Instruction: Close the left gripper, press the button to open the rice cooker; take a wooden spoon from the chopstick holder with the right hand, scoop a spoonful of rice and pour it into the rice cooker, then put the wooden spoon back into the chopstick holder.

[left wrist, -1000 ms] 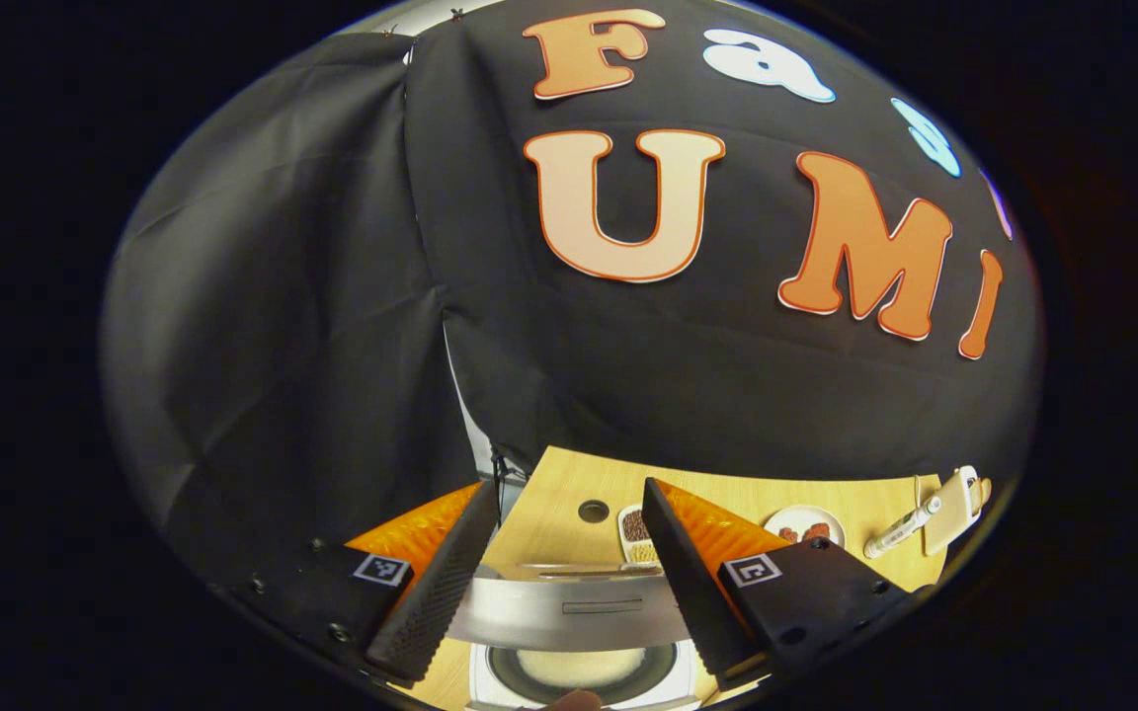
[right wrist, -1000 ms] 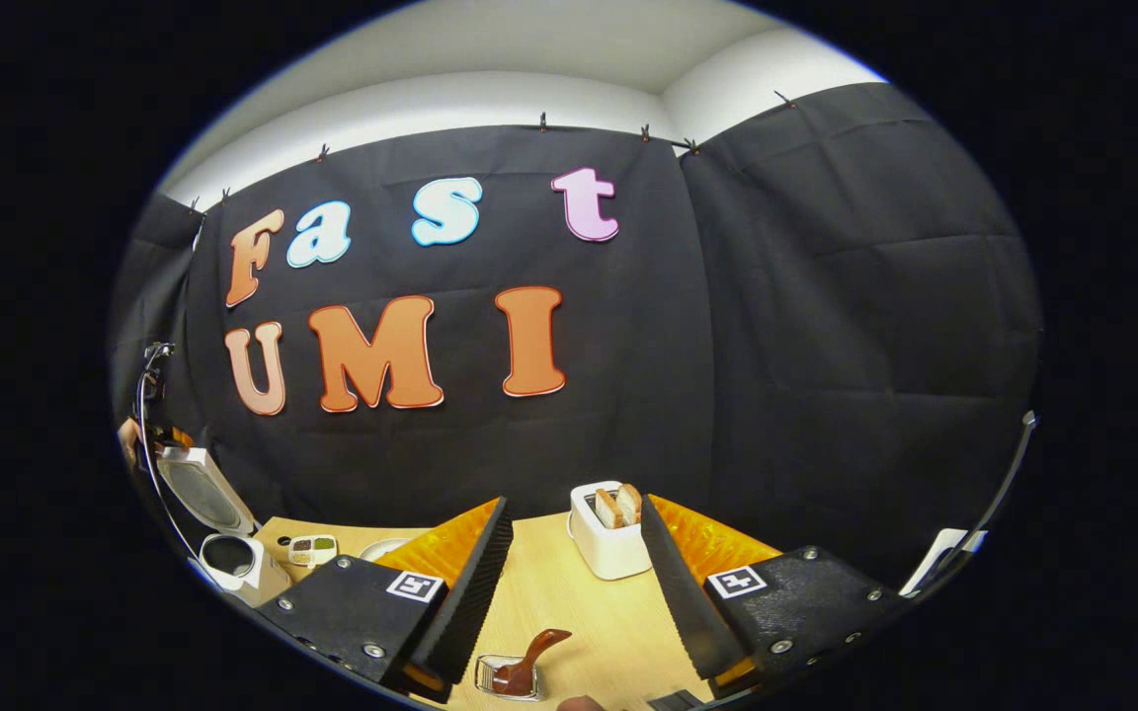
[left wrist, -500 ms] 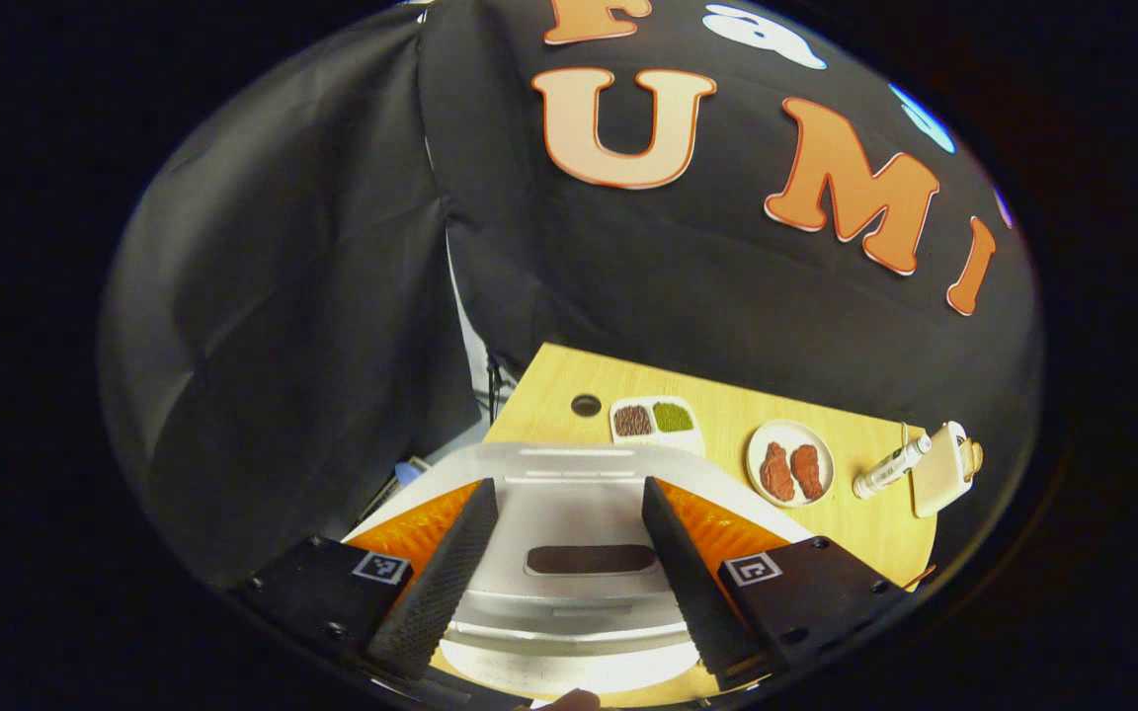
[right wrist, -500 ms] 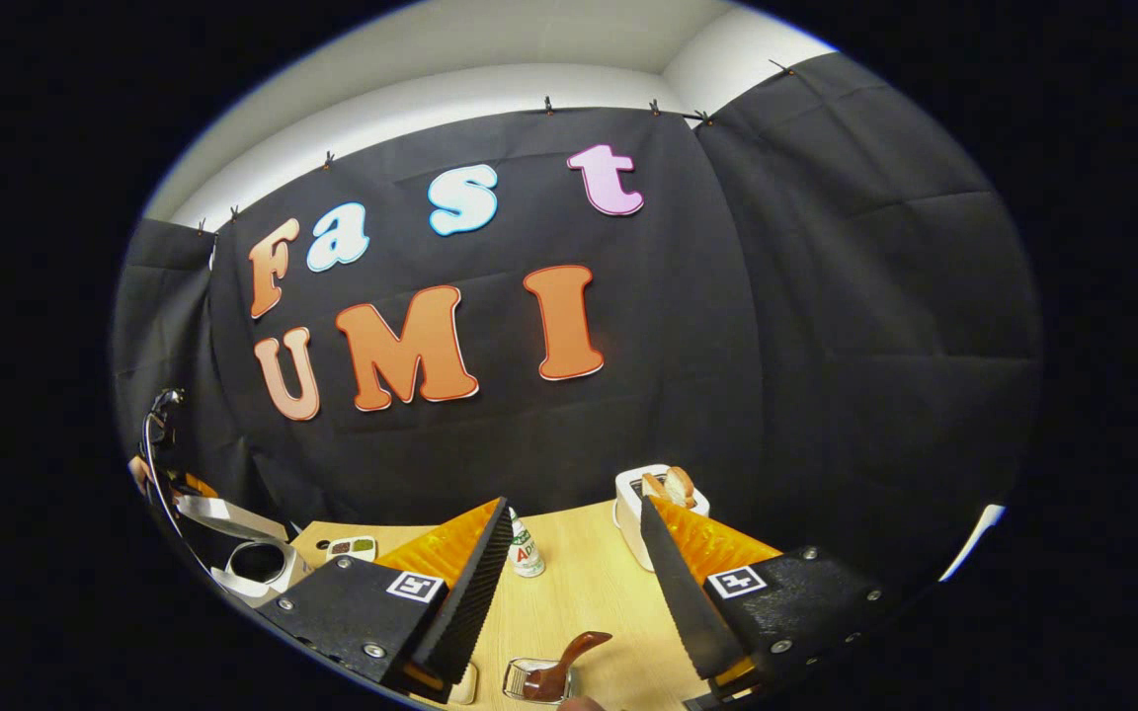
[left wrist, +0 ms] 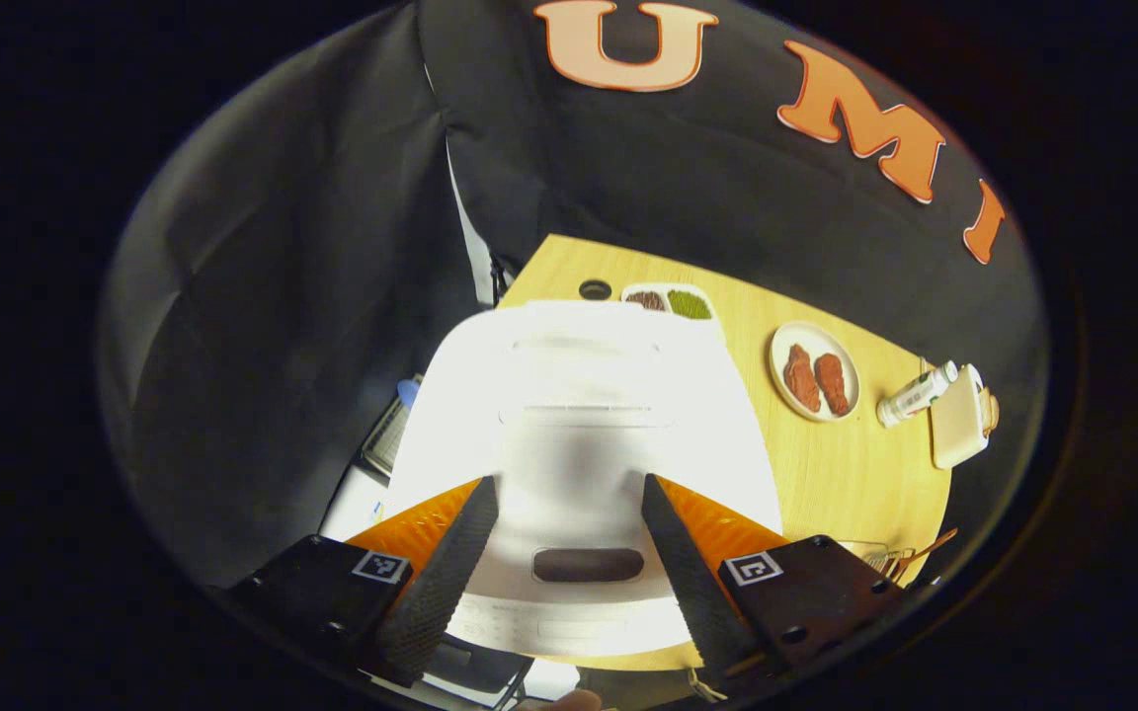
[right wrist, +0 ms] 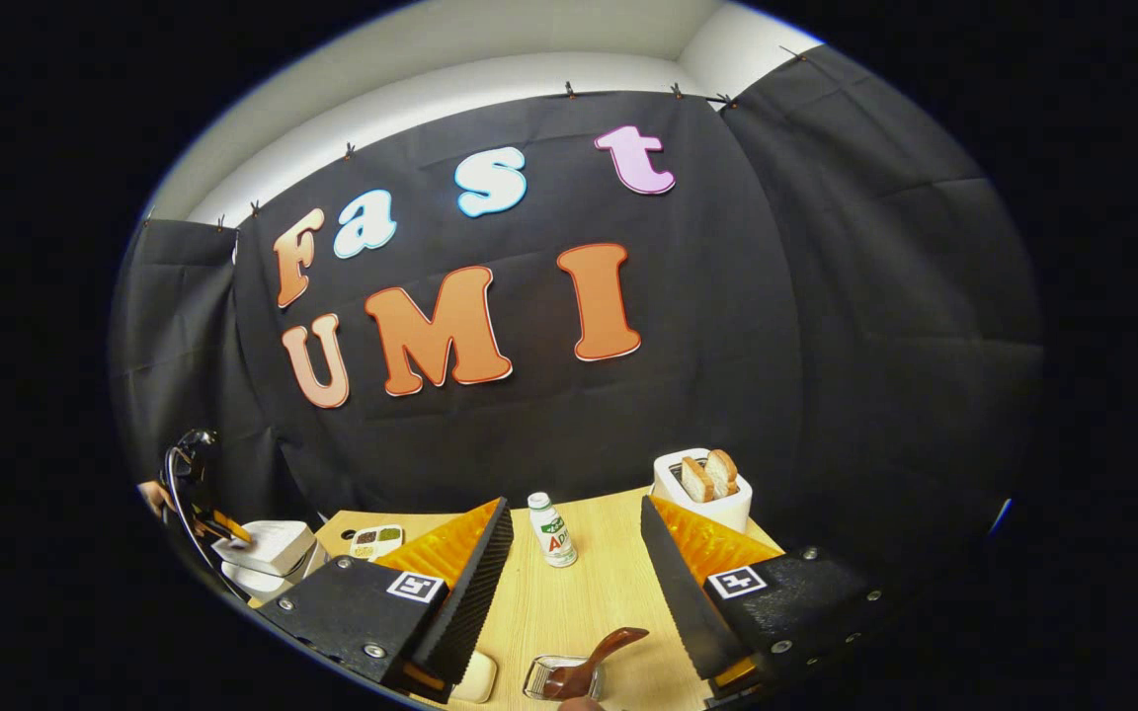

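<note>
Below the left claw (left wrist: 569,563), white rice cooker (left wrist: 579,415) sits with lid down.

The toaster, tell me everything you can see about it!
The toaster is a small white box with rounded corners that looks like plastic. It stands upright on the far side of the wooden table, close to the black cloth wall. Two slices of toast stick up out of its top. In the left gripper view it lies beside a little bottle. Nothing grips it.
</note>
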Tool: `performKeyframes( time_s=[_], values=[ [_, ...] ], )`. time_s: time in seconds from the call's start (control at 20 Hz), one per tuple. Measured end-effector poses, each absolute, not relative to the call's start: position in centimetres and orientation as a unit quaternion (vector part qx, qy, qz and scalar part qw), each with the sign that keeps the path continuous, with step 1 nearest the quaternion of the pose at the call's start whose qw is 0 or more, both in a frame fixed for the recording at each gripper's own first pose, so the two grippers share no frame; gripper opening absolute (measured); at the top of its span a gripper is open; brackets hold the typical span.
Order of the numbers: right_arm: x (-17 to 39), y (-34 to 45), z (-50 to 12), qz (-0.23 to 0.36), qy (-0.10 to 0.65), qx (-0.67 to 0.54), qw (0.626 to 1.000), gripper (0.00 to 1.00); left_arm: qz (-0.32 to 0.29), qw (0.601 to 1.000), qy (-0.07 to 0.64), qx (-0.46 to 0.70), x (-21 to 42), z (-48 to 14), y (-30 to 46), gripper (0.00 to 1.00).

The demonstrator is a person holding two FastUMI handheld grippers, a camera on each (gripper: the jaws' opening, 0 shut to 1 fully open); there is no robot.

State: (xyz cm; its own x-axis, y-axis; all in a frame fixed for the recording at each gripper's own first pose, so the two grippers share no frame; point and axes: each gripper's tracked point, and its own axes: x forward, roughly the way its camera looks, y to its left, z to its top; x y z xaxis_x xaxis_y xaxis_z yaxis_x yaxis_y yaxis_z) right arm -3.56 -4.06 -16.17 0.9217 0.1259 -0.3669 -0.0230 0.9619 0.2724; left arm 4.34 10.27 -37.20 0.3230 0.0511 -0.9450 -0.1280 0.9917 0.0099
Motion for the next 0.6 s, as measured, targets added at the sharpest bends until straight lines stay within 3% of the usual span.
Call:
performKeyframes(
  time_s=[0.05, 0.1, 0.35, 0.6],
  values=[
    [-3.6, -3.8, -16.2, 0.04, 0.195, 0.131, 0.971, 0.82, 0.056, 0.798, 0.599, -0.036, 3.2, -38.2, 10.0, 1.0],
    [-3.7, -3.8, -16.4, 0.041, 0.197, 0.128, 0.971, 0.82, 0.055, 0.814, 0.577, -0.03, 4.3, -37.8, 10.1, 1.0],
    [-3.6, -2.5, -16.3, 0.054, 0.199, 0.121, 0.971, 0.82, 0.06, 0.808, 0.585, -0.036, 3.8, -38.1, 9.9, 1.0],
    [-2.8, -1.2, -14.9, 0.069, 0.189, 0.101, 0.974, 0.82, 0.045, 0.84, 0.539, -0.032, 3.3, -36.0, 8.1, 1.0]
  ],
)
